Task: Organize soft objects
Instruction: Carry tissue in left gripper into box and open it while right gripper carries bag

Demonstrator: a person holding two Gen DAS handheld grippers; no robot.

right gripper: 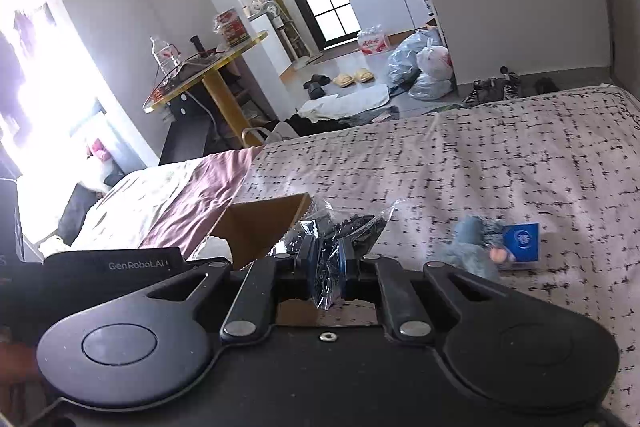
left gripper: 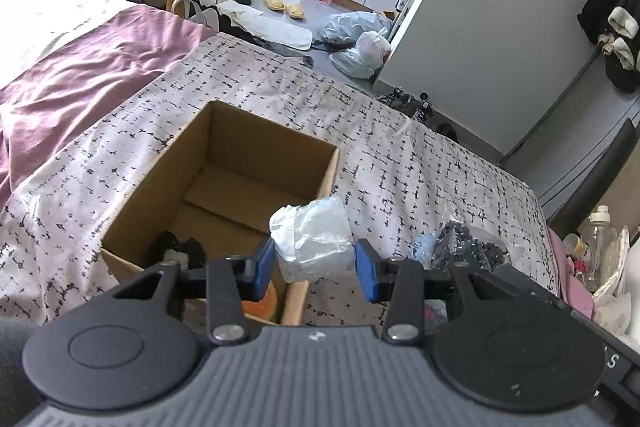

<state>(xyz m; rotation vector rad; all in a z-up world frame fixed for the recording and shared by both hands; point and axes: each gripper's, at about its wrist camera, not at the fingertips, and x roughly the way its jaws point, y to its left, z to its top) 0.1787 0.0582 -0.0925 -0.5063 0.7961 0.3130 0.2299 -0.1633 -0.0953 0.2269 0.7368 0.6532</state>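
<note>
The left tool (left gripper: 315,265) holds a crumpled clear plastic bag (left gripper: 312,239) above the cardboard box (left gripper: 224,183); the right tool (right gripper: 326,259) pinches a clear packet of dark pieces (right gripper: 340,227) over the bed (right gripper: 500,163).

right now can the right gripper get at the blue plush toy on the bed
Probably not yet. The right gripper is shut on a clear bag of dark pieces, so its fingers are occupied. The blue plush toy lies uncovered on the bedspread just to its right, nothing between them.
</note>
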